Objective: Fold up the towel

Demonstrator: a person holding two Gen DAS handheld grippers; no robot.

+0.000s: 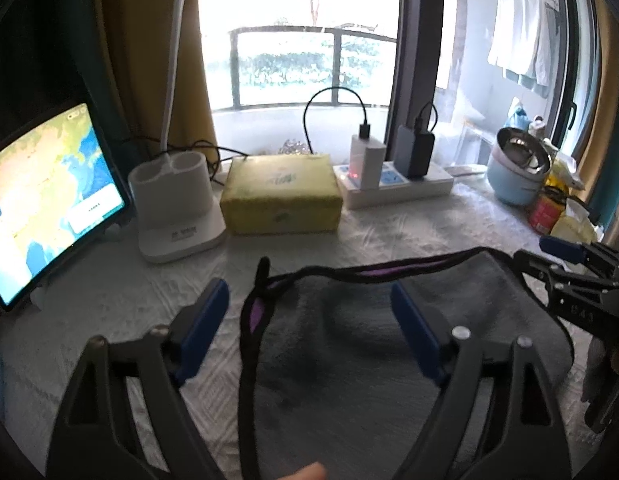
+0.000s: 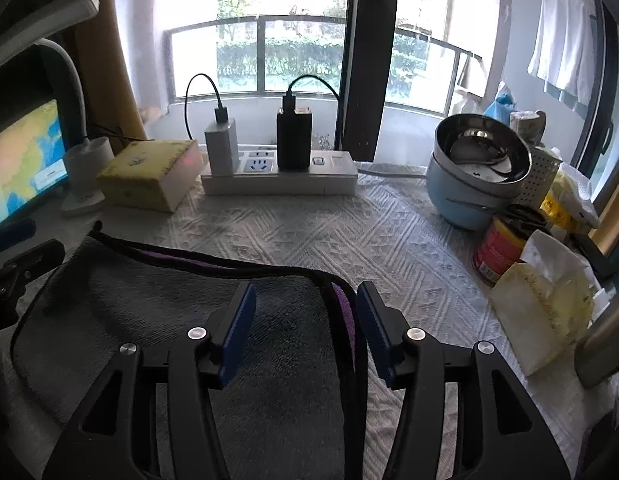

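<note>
Under the left gripper the towel lies on the desk, and its left edge, trimmed in black with a purple strip showing, runs up between the two widely spread blue pads. Nothing is held by this gripper; whether the pads touch the cloth cannot be told. Further right, the right gripper is set over the towel's right edge, its pads also well apart and empty, with the black-and-purple trim passing between them.

A double layer is suggested by the purple strip showing under the far hem, so one fold is judged to be made already, and a second fold is likely in hand. For that to be done well, each edge should be pinched through all layers at matching points, so that neither layer slips. Both grippers should then be lifted together and carried evenly, so the hems are laid flush and no crease is dragged across the patterned desk cloth.

The towel's long axis is seen to run left to right, from one gripper to the other, with its far hem facing the tissue box and power strip beyond the grippers.
</note>
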